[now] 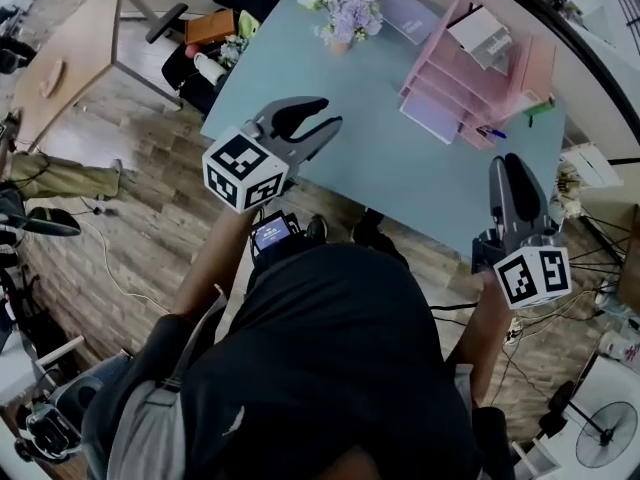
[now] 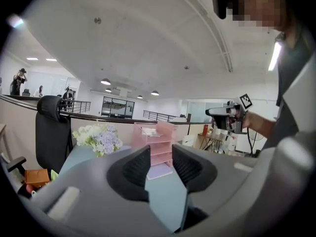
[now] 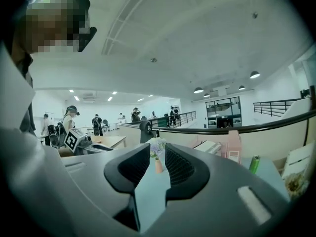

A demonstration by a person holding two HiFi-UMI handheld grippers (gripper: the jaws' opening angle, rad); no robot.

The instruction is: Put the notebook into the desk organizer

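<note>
Person stands at the near edge of the pale blue surface (image 1: 400, 168), both arms raised in front. On the left, the left claw (image 1: 328, 114) has its jaws a little apart with nothing between them, aimed across at the pink organizer (image 1: 470, 68). The right claw (image 1: 510, 168) has its jaws only narrowly apart, also empty, sighting toward the flowers (image 1: 345, 3). Reads as a ready stance before any reach, since neither claw is near a thing to grasp.

Organizer sits far right, its open tiers turned toward the person, so a flat item could slide in from the front. The notebook (image 1: 408, 13), lilac, lies flat beyond the flowers, close by the organizer, untouched. A lilac sheet (image 1: 432, 116) already lies in the bottom tier; cannot tell what it is.
</note>
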